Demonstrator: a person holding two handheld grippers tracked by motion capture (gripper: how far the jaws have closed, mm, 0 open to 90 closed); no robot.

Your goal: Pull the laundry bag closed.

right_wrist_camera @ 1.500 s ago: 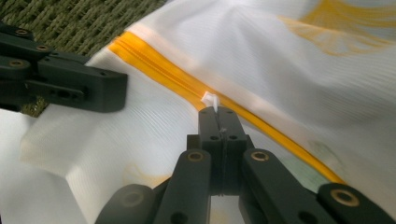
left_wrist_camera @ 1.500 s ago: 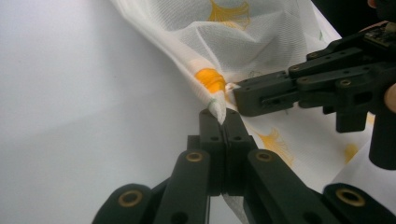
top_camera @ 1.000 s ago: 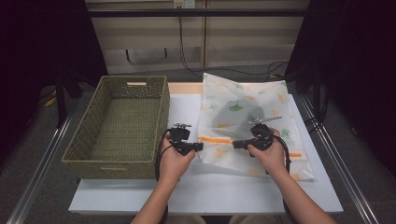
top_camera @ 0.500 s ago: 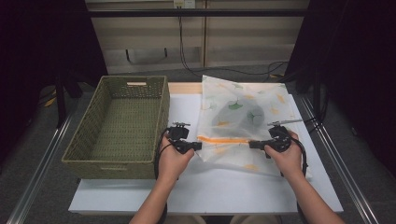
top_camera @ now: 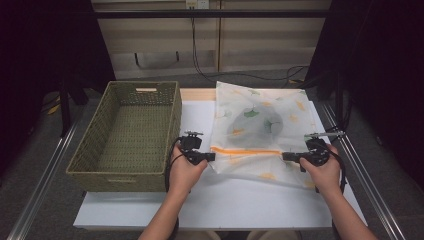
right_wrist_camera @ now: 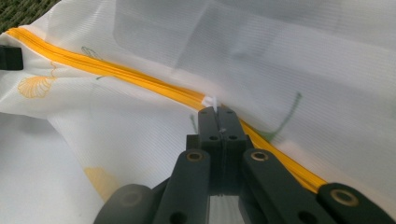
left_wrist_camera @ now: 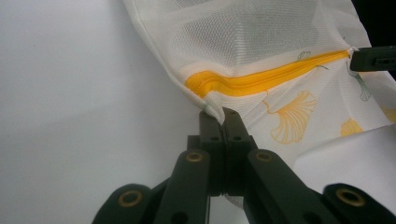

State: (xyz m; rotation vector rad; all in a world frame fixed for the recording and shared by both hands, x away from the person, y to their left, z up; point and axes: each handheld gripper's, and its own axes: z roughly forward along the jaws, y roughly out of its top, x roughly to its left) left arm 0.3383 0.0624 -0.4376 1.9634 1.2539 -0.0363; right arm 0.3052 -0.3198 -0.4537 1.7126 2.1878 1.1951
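A white mesh bag (top_camera: 260, 112) printed with leaves lies on the white table (top_camera: 225, 200), with a dark shape showing through it. An orange-yellow zipper (top_camera: 245, 150) runs across its near part. My left gripper (top_camera: 212, 157) is shut on the bag's left corner (left_wrist_camera: 212, 105), just below the zipper's end (left_wrist_camera: 210, 84). My right gripper (top_camera: 285, 156) is shut on the small white zipper pull (right_wrist_camera: 211, 101), near the right end of the zipper (right_wrist_camera: 116, 72). Each gripper's jaw tip shows far off in the other's view, the right gripper (left_wrist_camera: 373, 58) and the left gripper (right_wrist_camera: 10, 58).
A green woven basket (top_camera: 172, 125) stands at the table's left, close beside my left hand. Metal rails (top_camera: 360, 170) run along both sides of the table. Cables hang down the back wall.
My right gripper has slid to the right along the zipper, from about the bag's middle to near its right edge. The left gripper has stayed put on the corner.
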